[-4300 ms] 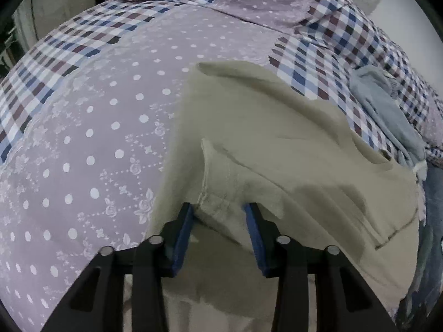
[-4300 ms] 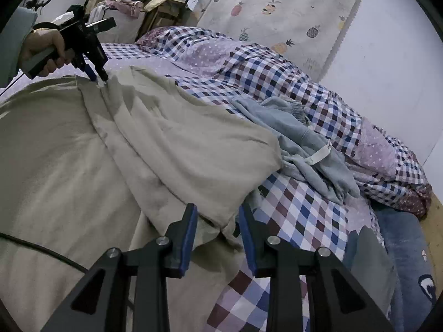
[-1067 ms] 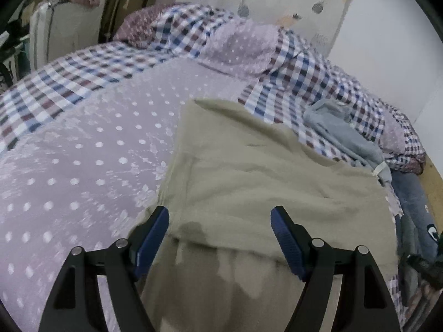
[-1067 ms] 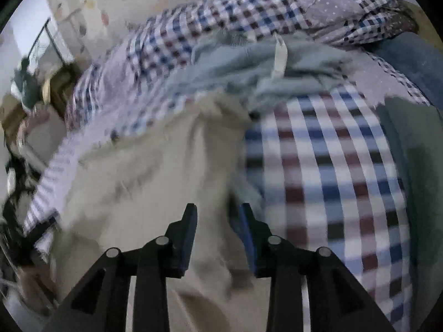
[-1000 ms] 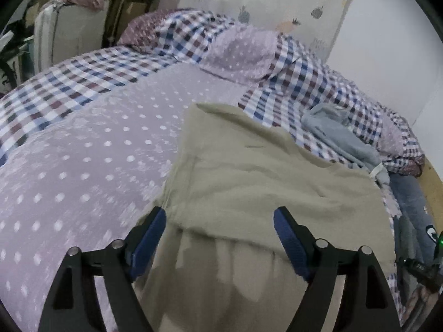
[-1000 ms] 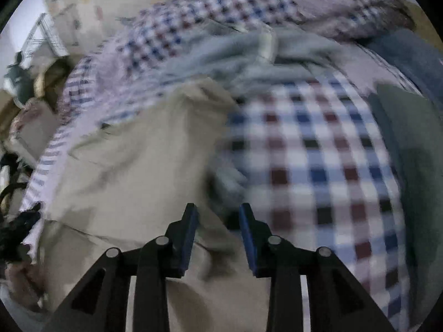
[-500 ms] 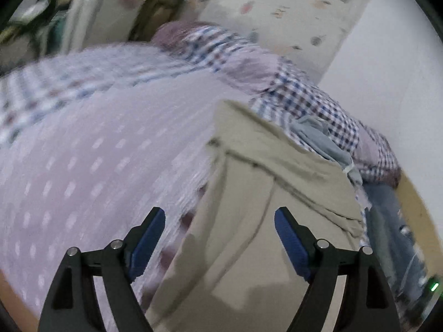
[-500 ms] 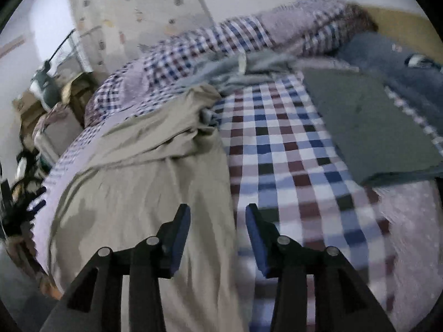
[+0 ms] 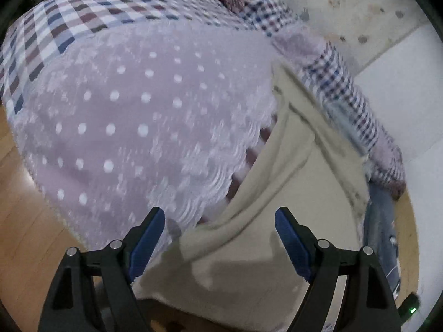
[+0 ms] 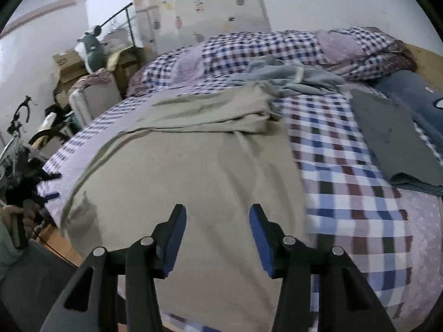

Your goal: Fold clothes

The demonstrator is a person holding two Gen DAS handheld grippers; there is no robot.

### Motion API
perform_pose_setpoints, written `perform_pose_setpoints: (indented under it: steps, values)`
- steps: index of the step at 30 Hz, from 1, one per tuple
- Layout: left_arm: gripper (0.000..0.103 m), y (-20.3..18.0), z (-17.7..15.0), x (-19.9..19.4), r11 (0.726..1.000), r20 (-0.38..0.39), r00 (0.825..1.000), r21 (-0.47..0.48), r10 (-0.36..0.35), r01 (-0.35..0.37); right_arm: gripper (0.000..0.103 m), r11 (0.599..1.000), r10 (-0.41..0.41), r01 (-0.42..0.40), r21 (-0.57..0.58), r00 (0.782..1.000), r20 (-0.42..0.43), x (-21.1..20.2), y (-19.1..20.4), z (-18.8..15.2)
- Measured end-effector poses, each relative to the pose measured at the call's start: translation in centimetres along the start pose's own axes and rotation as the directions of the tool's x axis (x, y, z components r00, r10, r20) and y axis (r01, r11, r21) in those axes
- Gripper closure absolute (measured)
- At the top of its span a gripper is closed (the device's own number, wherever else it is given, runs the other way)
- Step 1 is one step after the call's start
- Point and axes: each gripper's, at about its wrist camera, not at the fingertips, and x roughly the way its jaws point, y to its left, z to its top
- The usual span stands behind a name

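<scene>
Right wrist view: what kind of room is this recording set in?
Most likely a home bedroom: a bed with patchwork checked bedding, clothes spread on it such as a beige garment, and cardboard boxes against the wall.

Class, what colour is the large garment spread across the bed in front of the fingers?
Khaki-beige, plain, with no pattern: the large garment shows best in the right wrist view.

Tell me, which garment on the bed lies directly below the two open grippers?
The beige garment, spread widest at the bed's near edge; the grey-blue one is crumpled farther back, the dark grey one lies folded off right.
</scene>
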Motion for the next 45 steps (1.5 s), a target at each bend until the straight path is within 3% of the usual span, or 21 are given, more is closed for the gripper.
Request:
perform_pose_setpoints:
  steps: [6, 12, 17, 20, 21, 23, 30, 32, 33, 34, 38, 45]
  values:
    - [0.018, 0.9, -1.1, 0.8, 0.996, -0.073, 0.993, 0.012, 0.091, -0.09, 0.052, 0.997, 0.036, -0.036, -0.067, 0.999, -0.004, 0.1, 2.6, -0.3]
    - [0.018, 0.9, -2.1, 4.3, 0.99, -0.24, 0.961, 0.061, 0.14, -0.129, 0.051, 0.988, 0.068, -0.068, -0.135, 0.998, -0.01, 0.3, 5.1, -0.7]
    - [0.019, 0.6, -2.9, 3.3, 0.999, -0.252, 0.967, 0.018, 0.039, -0.036, 0.051, 0.979, 0.084, -0.085, -0.183, 0.996, -0.013, 0.4, 6.6, -1.0]
    - [0.034, 0.5, -3.4, 2.8, 1.0, -0.257, 0.966, -0.009, -0.021, 0.02, 0.051, 0.969, 0.097, -0.096, -0.229, 0.995, -0.009, 0.3, 8.0, -1.5]
    - [0.044, 0.4, -3.5, 2.6, 0.999, -0.258, 0.965, -0.017, -0.041, 0.038, 0.051, 0.96, 0.105, -0.103, -0.259, 0.994, -0.007, 0.4, 9.0, -1.7]
    - [0.049, 0.3, -3.9, 2.2, 0.997, -0.259, 0.963, -0.032, -0.079, 0.073, 0.051, 0.94, 0.127, -0.122, -0.32, 0.992, -0.005, 0.6, 11.0, -2.3]
    - [0.065, 0.0, -3.8, 1.3, 0.996, -0.235, 0.968, -0.043, -0.09, 0.083, 0.051, 0.809, 0.203, -0.18, -0.559, 0.979, -0.021, 2.7, 20.7, -5.6]
    - [0.076, 0.4, -3.5, 1.4, 0.996, -0.233, 0.969, -0.048, -0.084, 0.075, 0.051, 0.765, 0.227, -0.201, -0.612, 0.973, -0.036, 3.5, 23.1, -7.0]
    - [0.09, 0.6, -3.5, 1.6, 0.996, -0.234, 0.969, -0.049, -0.08, 0.07, 0.051, 0.739, 0.24, -0.216, -0.638, 0.97, -0.05, 4.0, 24.3, -7.8]
    - [0.093, 0.6, -3.6, 1.9, 0.996, -0.237, 0.968, -0.052, -0.078, 0.068, 0.051, 0.72, 0.247, -0.225, -0.657, 0.967, -0.06, 4.4, 25.3, -8.4]
    - [0.098, 1.2, -3.5, 1.2, 0.987, -0.23, 0.962, -0.091, -0.15, 0.133, 0.051, 0.66, 0.274, -0.24, -0.712, 0.959, -0.069, 5.8, 28.4, -10.5]
    - [0.099, 1.4, -3.8, -0.1, 0.937, -0.206, 0.919, -0.175, -0.335, 0.303, 0.051, 0.645, 0.303, -0.201, -0.737, 0.953, 0.005, 7.8, 31.3, -11.1]
